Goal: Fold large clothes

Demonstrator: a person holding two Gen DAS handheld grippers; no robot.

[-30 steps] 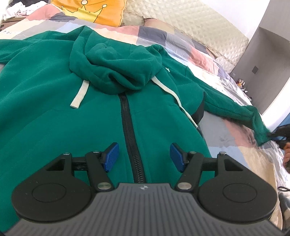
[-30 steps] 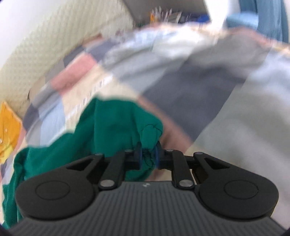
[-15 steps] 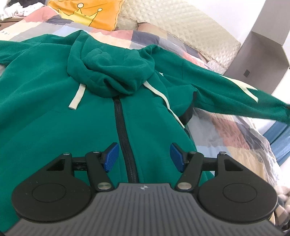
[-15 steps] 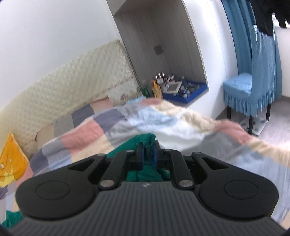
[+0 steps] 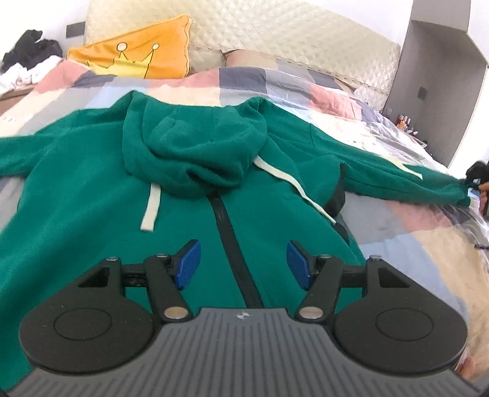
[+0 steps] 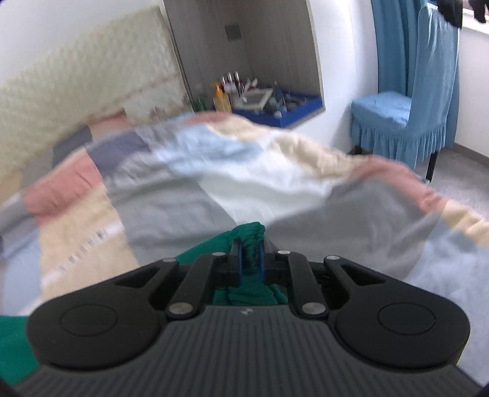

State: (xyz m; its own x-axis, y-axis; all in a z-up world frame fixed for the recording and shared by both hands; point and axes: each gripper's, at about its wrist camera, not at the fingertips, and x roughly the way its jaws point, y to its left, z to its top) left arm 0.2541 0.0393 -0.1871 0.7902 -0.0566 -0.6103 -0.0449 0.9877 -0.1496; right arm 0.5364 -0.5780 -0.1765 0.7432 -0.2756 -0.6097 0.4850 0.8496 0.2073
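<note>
A green zip-up hoodie (image 5: 91,198) lies front-up on the bed, hood (image 5: 195,146) bunched at the collar, white drawstrings trailing. My left gripper (image 5: 241,264) hovers open above the zipper (image 5: 235,259), nothing between its blue pads. The hoodie's right sleeve (image 5: 406,180) stretches straight out to the right, lifted off the quilt. At its cuff, the right gripper (image 5: 475,180) shows as a dark shape. In the right wrist view my right gripper (image 6: 250,259) is shut on the green cuff (image 6: 249,233).
A patchwork quilt (image 5: 412,244) covers the bed. An orange crown pillow (image 5: 134,55) leans on the quilted headboard (image 5: 275,27). Beyond the bed's right side are a niche with bottles (image 6: 244,94) and a blue-covered chair (image 6: 394,122). Dark clothes (image 5: 27,52) lie at far left.
The right gripper has pulled the sleeve from a slack lie on the quilt out to the right until it is straight. The left gripper rose slightly and rolled, staying open.
</note>
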